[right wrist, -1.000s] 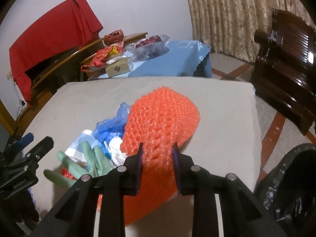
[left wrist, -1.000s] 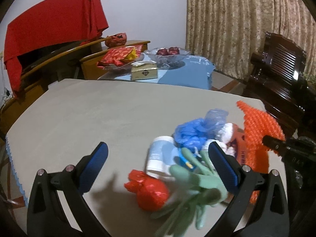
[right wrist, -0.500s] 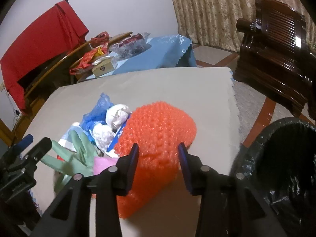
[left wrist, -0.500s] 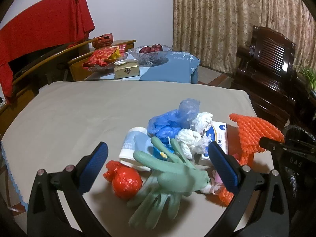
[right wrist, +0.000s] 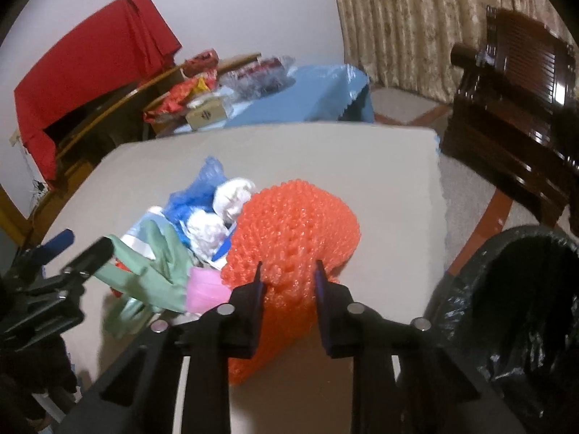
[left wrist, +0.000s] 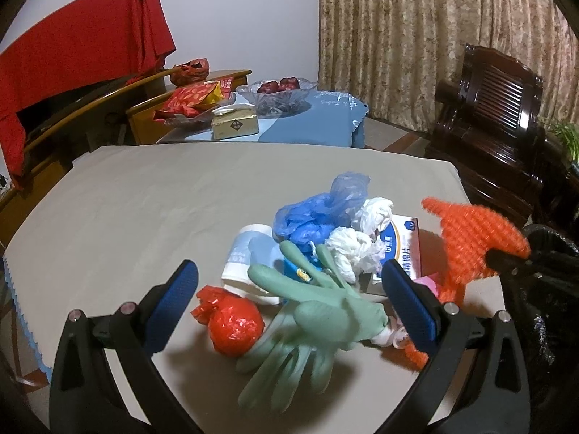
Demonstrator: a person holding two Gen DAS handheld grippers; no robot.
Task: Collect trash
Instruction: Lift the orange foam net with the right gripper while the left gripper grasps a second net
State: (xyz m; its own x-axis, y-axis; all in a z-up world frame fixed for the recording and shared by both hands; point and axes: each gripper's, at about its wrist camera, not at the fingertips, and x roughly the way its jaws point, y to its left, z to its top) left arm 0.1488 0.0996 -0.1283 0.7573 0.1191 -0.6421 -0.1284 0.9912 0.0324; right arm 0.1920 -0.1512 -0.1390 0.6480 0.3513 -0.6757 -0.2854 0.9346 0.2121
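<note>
A pile of trash lies on the beige table [left wrist: 152, 209]: a green rubber glove [left wrist: 325, 311], a red crumpled wrapper [left wrist: 231, 325], a blue plastic bag [left wrist: 318, 213], white tissue wads [left wrist: 354, 246], a small box [left wrist: 401, 242] and a white roll [left wrist: 246, 253]. My left gripper [left wrist: 289, 275] hangs open over the pile, with the glove and the red wrapper between its blue pads. My right gripper [right wrist: 288, 275] is closing, and its jaws pinch an orange foam net [right wrist: 293, 228] near the table's right edge. The net [left wrist: 474, 238] shows raised at the right in the left wrist view.
A bin lined with a black bag [right wrist: 506, 289] stands open just past the table's right edge. A dark wooden chair [right wrist: 514, 83] stands behind it. Beyond the table, a blue-covered side table [left wrist: 311, 119] carries a glass fruit bowl, a box and red packets.
The right gripper has carried the orange net off the pile towards the table's right edge and the bin, uncovering the box and tissue. Its jaws widened, then narrowed again. The left gripper drew back slightly.
</note>
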